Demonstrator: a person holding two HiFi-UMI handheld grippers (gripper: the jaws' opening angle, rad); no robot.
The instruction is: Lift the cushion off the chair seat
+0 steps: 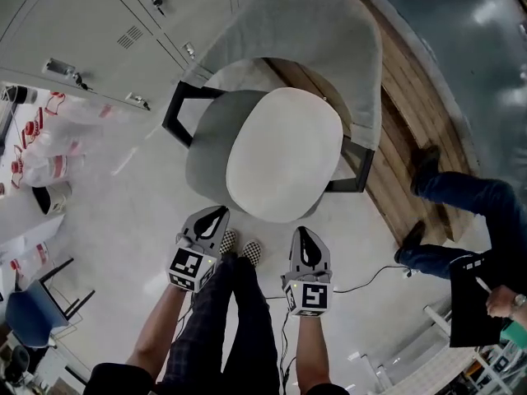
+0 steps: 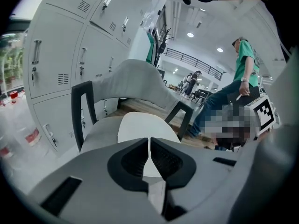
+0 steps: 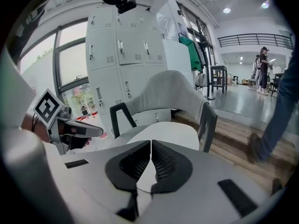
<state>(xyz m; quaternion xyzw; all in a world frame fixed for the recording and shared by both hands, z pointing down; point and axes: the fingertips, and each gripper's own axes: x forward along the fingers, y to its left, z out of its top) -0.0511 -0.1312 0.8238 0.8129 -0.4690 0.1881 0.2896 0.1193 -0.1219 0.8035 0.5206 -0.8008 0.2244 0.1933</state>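
Note:
A white round cushion (image 1: 284, 155) lies flat on the grey seat of an armchair (image 1: 206, 151) with a curved grey backrest and black arm frames. My left gripper (image 1: 216, 214) hangs just short of the seat's near edge, jaws shut and empty. Beside it my right gripper (image 1: 302, 235) is also shut with nothing in it, close to the cushion's near rim. Both point at the chair. In the left gripper view the cushion (image 2: 140, 127) shows beyond the closed jaws (image 2: 149, 146); the right gripper view shows the cushion (image 3: 168, 132) past its jaws (image 3: 151, 148).
Grey lockers (image 1: 90, 23) stand behind the chair at the left. Plastic bags and bottles (image 1: 41, 151) lie on the floor at left, near a blue chair (image 1: 33, 307). A wooden platform (image 1: 412, 130) runs at right, where a seated person (image 1: 473, 220) holds a clipboard.

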